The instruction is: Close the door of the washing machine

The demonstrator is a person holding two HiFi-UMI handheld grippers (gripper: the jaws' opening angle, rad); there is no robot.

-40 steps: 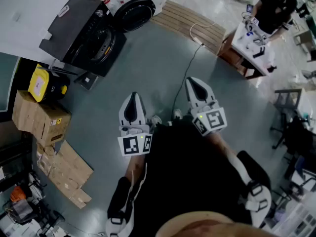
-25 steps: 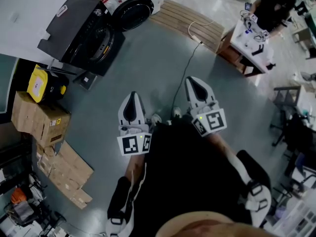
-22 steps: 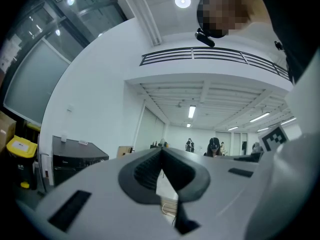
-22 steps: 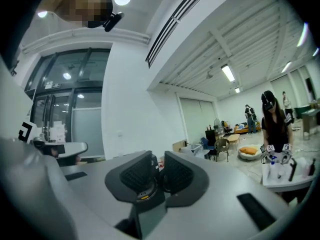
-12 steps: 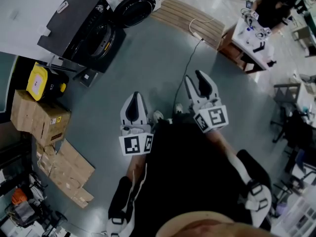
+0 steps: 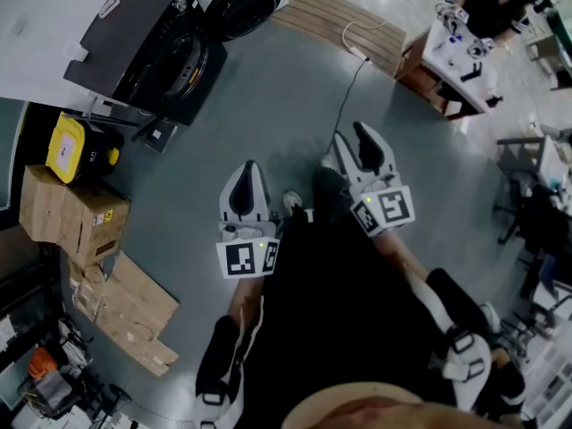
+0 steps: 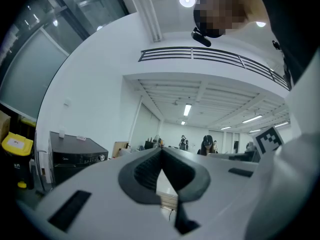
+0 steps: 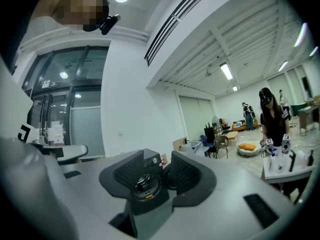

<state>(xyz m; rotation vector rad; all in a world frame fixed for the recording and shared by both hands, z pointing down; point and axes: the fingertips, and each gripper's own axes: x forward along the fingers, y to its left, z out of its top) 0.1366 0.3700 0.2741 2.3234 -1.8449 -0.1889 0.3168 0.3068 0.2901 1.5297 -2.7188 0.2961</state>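
- Washing machine (image 6: 143, 43): a black unit on the grey floor (image 6: 268, 105) at the upper left of the head view, standing against a white wall, well apart from both grippers.
- Door (image 6: 243, 5): round and dark. It is swung fully open and stands beside the right of the machine, clear of the drum opening (image 6: 183, 68).
- Left gripper (image 6: 248, 175): held level in front of the person. Its jaws are closed together with nothing between the pads. In the left gripper view (image 7: 161, 156) the machine (image 7: 77, 156) shows far off at the left.
- Right gripper (image 6: 355, 143): held level beside the left one. Its jaws have just been opening and now stand wide apart, gripping nothing. In the right gripper view (image 8: 157, 166) the distant machine (image 8: 142, 196) shows through the gap between the jaws.
- Surroundings: a yellow container (image 6: 71, 148) and cardboard boxes (image 6: 76, 208) stand left of the machine. A wooden pallet (image 6: 344, 25) lies to the right of the door, and a cable (image 6: 344, 105) runs from it across the floor.
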